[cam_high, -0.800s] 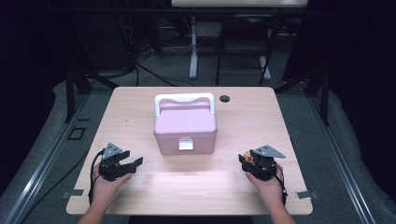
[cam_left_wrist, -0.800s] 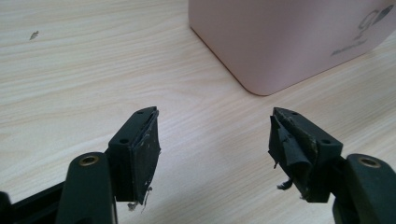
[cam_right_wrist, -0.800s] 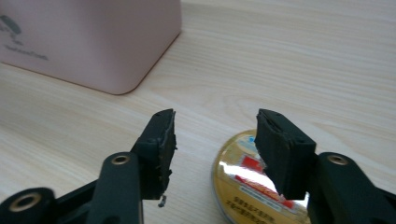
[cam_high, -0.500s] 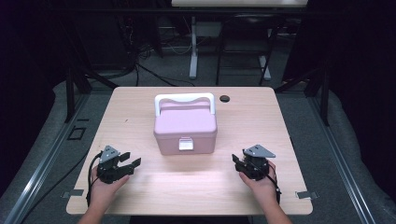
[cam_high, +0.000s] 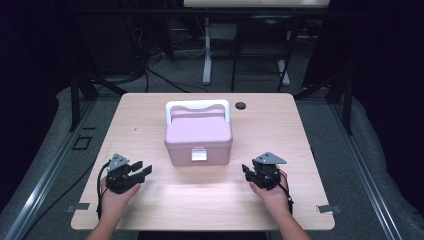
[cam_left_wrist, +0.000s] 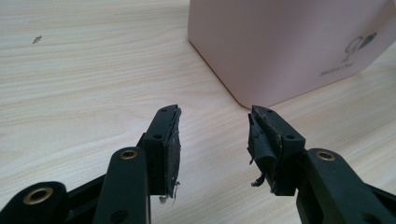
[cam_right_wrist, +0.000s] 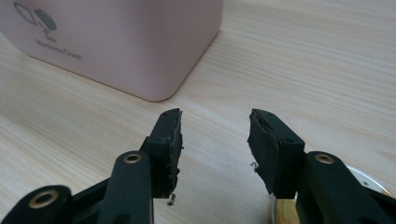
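Pink lidded box (cam_high: 198, 137): stands mid-table (cam_high: 310, 150), white handle (cam_high: 197, 106) up, front latch (cam_high: 199, 154) facing the person.
Left gripper (cam_high: 141, 171): jaws spread, empty, near the box's front-left corner, not touching.
Right gripper (cam_high: 248, 173): jaws spread, empty, near the front-right corner, apart from it.
Risk: the box looks light; a one-sided push would likely slide or twist it.
Risk: worn, frayed pads (cam_left_wrist: 261, 140) may slip on smooth plastic.

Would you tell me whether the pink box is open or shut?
Shut: the pink box has its lid flush on the body, white latch down at the front, handle upright.
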